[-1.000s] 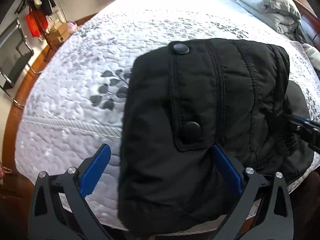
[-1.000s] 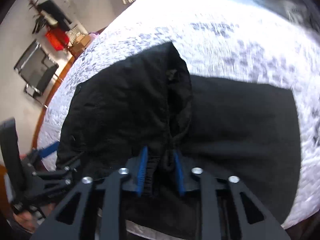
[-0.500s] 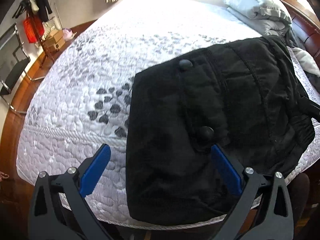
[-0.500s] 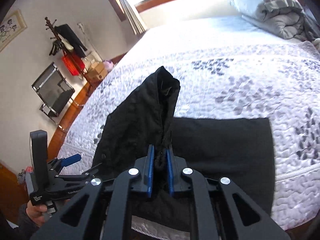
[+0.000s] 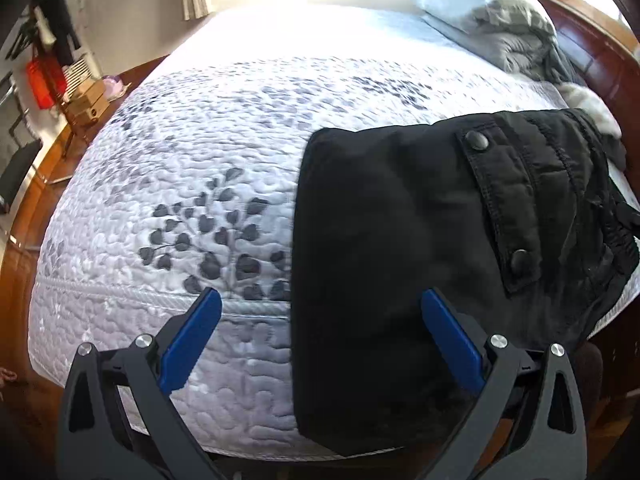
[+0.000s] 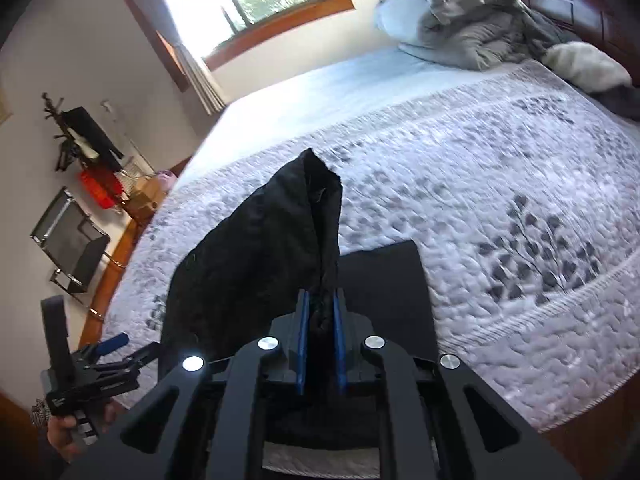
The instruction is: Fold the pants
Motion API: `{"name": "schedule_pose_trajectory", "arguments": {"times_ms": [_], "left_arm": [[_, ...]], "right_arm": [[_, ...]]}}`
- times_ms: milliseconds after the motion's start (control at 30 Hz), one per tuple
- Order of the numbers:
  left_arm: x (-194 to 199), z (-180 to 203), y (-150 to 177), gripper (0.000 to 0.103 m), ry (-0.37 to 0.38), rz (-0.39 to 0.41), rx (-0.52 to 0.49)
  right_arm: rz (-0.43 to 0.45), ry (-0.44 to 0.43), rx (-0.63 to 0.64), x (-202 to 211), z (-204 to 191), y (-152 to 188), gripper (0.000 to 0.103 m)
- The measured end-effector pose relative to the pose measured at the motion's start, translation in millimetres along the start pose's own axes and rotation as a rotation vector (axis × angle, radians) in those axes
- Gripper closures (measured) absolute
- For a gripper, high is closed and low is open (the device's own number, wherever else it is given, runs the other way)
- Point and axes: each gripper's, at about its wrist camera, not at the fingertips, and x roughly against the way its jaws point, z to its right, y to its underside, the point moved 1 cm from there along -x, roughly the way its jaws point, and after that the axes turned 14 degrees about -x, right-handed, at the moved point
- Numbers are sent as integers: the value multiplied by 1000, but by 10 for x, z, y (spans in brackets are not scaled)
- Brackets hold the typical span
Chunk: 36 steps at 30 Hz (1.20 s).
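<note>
Black pants lie folded on the white quilted bed, near its front edge, with a pocket flap and two snaps on top. My left gripper hovers open above the pants' left edge and holds nothing. My right gripper is shut on a bunch of the pants' fabric. From it a raised fold stands up in a peak, while a flat part stays on the quilt. In the right wrist view the left gripper sits at the lower left, held by a hand.
Grey pillows and a duvet are piled at the wooden headboard, with a white cloth beside them. Left of the bed stand a black chair, a coat rack, a red bag and boxes.
The right gripper has shut on the pants' fabric and risen, pulling a fold up into a peak. The left gripper has backed away and stays open; the pants now sit further right in its view.
</note>
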Motion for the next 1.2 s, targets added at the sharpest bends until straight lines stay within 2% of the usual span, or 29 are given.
{"name": "schedule_pose_trajectory", "arguments": {"times_ms": [167,500,533,633,700,733,767,833,900,1000,1100,1133,1167,1200], "left_arm": [[-130,179,-12,3,-6,-22,-36],[-326,310,-12,3,-44,-65,-46],[-351,313,-12,3,-44,-69,-43],[-360,297,-34,3,-30,-80,-40],[-325,282,-70,3,-35,-73,-47],[-292,268,-104,3,-45,-60,-45],[-264,259,-136,3,-46,-49,-40],[-242,248,-220,3,-33,-34,-33],[-254,258,-294,3,-30,-32,-35],[-279,283,-406,3,-50,-21,-47],[-331,304,-508,3,-48,-15,-52],[-380,312,-544,3,-55,-22,-53],[-412,316,-558,3,-55,-27,-53],[-472,319,-575,3,-55,-39,-52]], "right_arm": [[-64,18,-47,-218,258,118,92],[-141,129,-85,-710,625,282,89],[-150,128,-91,-731,649,286,87],[-154,154,-64,-690,660,251,71],[-110,150,-43,-539,623,174,71],[-97,135,-41,-485,606,119,64],[-93,108,-45,-446,583,55,52],[-98,48,-49,-448,530,-83,47],[-113,23,-31,-530,448,-213,47],[-143,51,-15,-806,357,-439,47],[-193,91,7,-1041,300,-518,47],[-216,114,7,-1133,301,-521,52],[-227,107,4,-1179,292,-518,66],[-245,85,-1,-1216,282,-508,71]]}}
